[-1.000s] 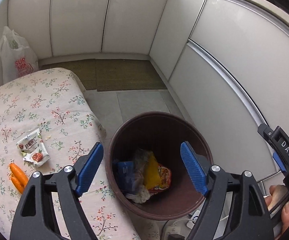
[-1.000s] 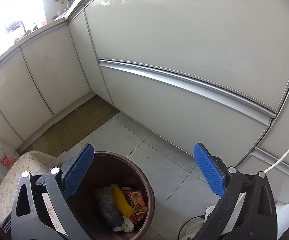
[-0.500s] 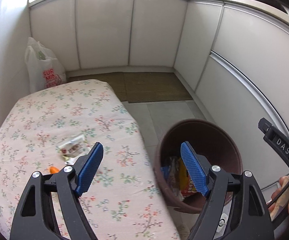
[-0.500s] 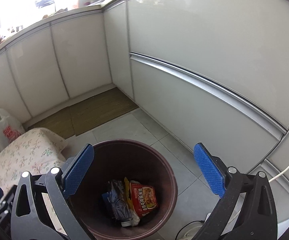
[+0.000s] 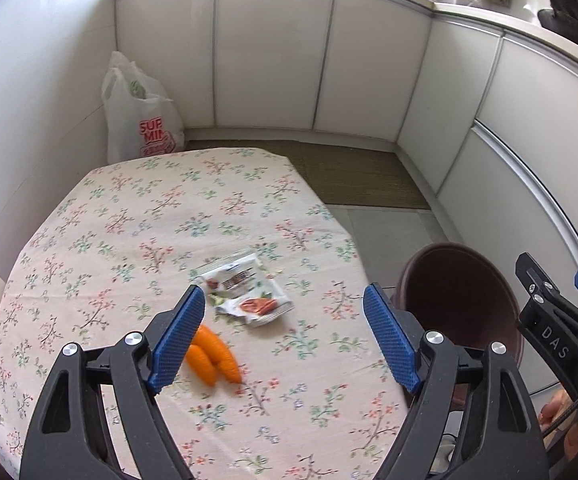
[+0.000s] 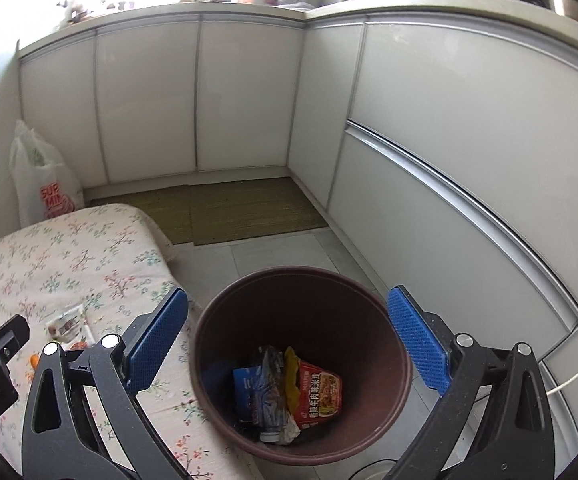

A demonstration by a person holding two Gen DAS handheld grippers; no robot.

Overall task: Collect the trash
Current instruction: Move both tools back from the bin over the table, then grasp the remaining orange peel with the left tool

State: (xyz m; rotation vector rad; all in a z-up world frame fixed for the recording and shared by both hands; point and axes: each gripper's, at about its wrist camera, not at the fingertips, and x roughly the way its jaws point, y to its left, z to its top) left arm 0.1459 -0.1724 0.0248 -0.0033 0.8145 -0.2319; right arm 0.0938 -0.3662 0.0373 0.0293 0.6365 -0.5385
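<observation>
I hold my left gripper (image 5: pixel 279 338) spread wide and empty above the floral-cloth table (image 5: pixel 137 216), because the last loose piece of rubbish, a crumpled white snack wrapper (image 5: pixel 247 290), lies flat there between its blue pads, just beyond two orange carrots (image 5: pixel 211 354) that I judge are not trash. My right gripper (image 6: pixel 289 344), also wide open with nothing in it, hangs over the round brown plastic bin (image 6: pixel 301 360) beside the table, where blue, yellow and red wrappers (image 6: pixel 289 392) sit at the bottom.
</observation>
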